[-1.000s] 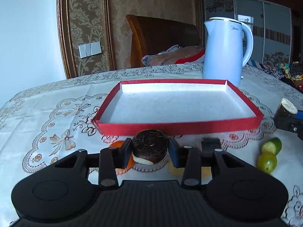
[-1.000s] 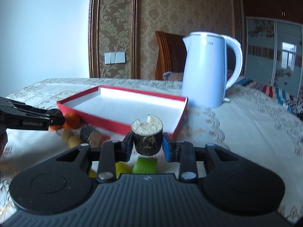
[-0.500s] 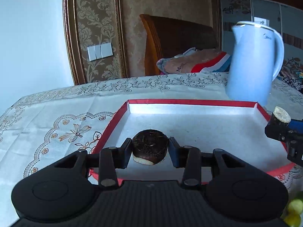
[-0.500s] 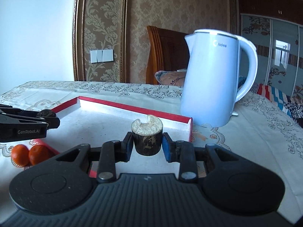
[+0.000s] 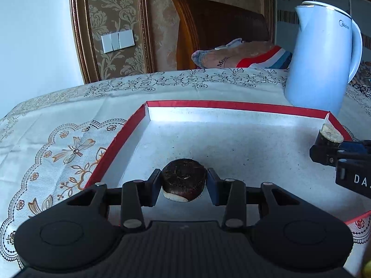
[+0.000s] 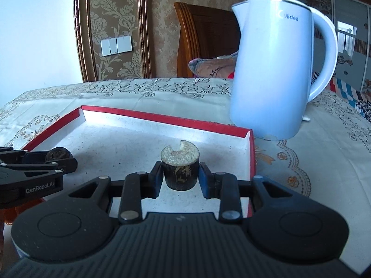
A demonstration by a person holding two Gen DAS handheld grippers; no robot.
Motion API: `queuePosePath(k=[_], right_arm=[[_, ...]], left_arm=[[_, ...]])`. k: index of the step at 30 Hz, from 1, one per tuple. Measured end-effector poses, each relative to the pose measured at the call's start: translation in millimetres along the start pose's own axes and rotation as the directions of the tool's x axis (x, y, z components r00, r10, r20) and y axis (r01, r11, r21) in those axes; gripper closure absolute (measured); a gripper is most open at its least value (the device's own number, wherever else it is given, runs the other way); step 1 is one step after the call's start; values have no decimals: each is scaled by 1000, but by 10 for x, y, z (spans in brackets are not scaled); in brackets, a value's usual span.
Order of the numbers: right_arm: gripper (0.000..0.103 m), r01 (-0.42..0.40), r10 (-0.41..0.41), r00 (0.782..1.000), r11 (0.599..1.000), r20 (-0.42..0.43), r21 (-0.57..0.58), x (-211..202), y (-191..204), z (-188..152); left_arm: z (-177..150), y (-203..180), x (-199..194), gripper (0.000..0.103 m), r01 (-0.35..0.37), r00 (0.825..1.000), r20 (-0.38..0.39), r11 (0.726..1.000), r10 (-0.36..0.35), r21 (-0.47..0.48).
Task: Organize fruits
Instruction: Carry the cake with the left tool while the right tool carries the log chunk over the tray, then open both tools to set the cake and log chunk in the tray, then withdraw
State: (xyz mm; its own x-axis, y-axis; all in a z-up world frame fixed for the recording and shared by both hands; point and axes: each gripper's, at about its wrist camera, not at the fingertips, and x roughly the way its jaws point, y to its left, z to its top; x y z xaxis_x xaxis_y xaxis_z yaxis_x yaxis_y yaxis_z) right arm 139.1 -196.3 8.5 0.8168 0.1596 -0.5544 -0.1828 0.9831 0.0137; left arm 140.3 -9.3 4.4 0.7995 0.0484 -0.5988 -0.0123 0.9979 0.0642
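The tray (image 5: 231, 105) lies on the table (image 5: 69, 120). The kettle (image 6: 276, 74) stands behind its far right corner. A chair (image 5: 218, 27) with a cushion (image 5: 241, 56) is behind the table.
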Motion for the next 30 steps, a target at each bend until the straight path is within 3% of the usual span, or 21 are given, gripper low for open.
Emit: queuePosePath(k=[18,21,28,30], right_arm=[[72,-11,14,996,999,-90,32,163,-35,23],[70,-5,7,996,1000,-87,22,153,-22,23],[48,6,-3,998,999,-69,46,106,-53,20],[36,3,1,998,998,-62,57,77,-70,16]], left_arm=[[8,-1,83,60,-18,1000,-12,1000,17,-16],[-1,24,91,45,-20,1000,-9,999,20,-29],[-23,35,32,39,-17,1000,12,999,18,-31],[-34,43,-6,38,-19,999,26,999,20,-32]])
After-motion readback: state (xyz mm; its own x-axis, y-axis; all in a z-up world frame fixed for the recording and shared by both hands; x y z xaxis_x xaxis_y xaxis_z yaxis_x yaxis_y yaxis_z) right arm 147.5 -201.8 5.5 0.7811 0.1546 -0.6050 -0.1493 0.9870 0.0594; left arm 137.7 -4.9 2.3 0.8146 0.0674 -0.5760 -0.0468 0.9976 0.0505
